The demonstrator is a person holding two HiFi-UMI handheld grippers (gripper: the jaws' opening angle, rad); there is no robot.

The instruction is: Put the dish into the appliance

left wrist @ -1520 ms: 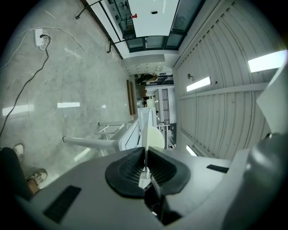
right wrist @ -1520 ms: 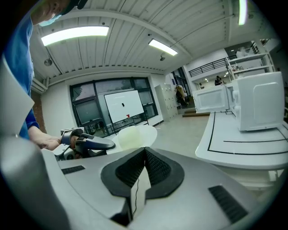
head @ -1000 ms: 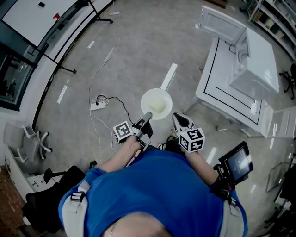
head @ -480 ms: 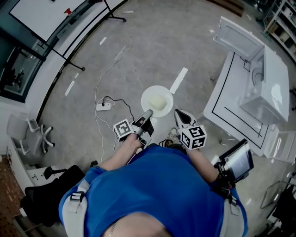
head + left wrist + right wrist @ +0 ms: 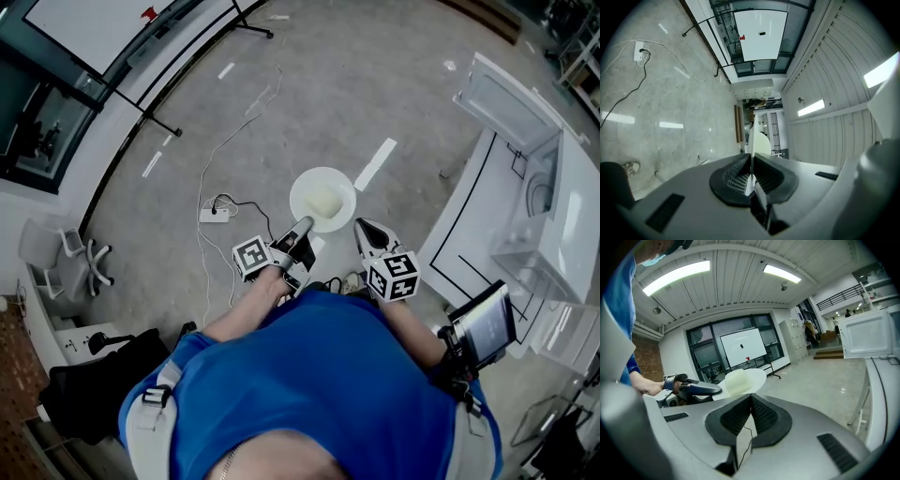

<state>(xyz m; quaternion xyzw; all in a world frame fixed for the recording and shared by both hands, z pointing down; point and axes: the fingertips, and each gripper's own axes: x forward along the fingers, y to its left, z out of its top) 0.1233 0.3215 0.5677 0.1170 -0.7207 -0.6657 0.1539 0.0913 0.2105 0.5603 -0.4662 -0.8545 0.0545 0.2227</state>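
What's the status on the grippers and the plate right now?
Left gripper shut on plate rim, plate held out over the floor. Right gripper shut, empty. Microwave off to the right, door open, nothing visible between.

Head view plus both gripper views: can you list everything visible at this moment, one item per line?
dish: one, white with a pale lump on it, held by its rim above the floor
appliance: one, white, door open, on the table at right
table: one, white with a black outline, right
power strip: one, white, cabled, on the floor left of the dish
whiteboard: one, white, far left
office chair: one, pale grey, left
screen: one, dark, by the right arm
left gripper: grey, shut on the dish rim
right gripper: grey, shut, empty, right of the dish
person's shirt: blue
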